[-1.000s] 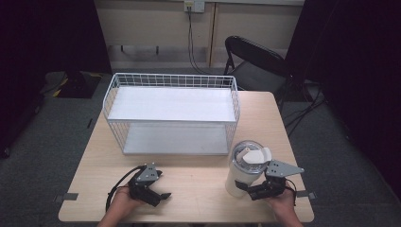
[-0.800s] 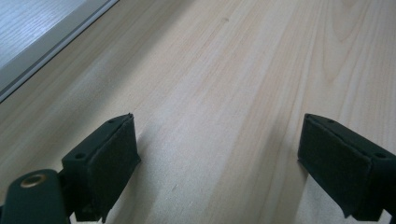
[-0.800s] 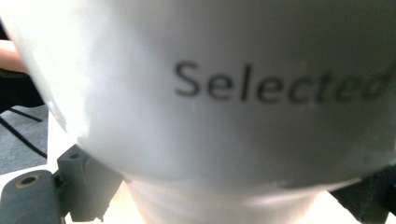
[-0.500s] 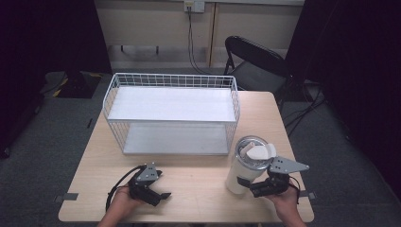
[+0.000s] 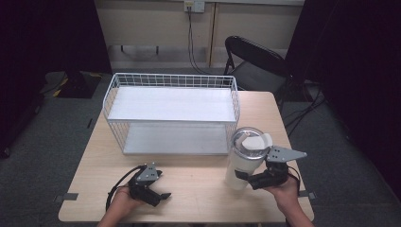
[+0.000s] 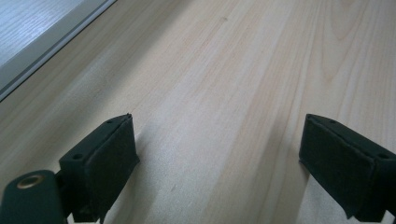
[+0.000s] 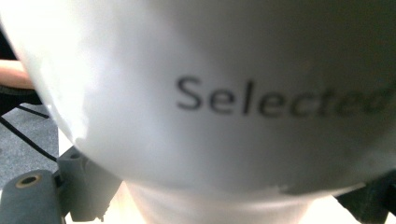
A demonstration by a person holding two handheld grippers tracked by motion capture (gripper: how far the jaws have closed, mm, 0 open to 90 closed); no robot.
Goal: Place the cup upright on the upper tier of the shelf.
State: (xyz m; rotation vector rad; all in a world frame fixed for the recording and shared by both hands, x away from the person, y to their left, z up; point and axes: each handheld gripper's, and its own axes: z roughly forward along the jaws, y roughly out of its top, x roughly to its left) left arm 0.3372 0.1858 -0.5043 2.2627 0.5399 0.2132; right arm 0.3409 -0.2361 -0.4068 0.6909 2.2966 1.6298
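A tall white tumbler [image 5: 243,163] with a clear lid stands out at the table's front right; in the right gripper view the tumbler [image 7: 210,93] shows the word "Selected". My right gripper [image 5: 242,178] is shut on its lower body, a jaw on each side [image 7: 224,205]. At the front left, my left gripper [image 5: 160,188] rests low over the wooden table [image 5: 198,194]. In its own view the left gripper [image 6: 217,158] is open, with only bare wood between the pads.
A white wire basket [image 5: 172,80] with a white floor sits across the middle back of the table, just behind the tumbler. A black folding chair [image 5: 250,61] stands beyond the far right corner. Cables trail from both grippers.
The right gripper has closed in on the tumbler, and the tumbler now sits higher in the high view. The left gripper has stayed put.
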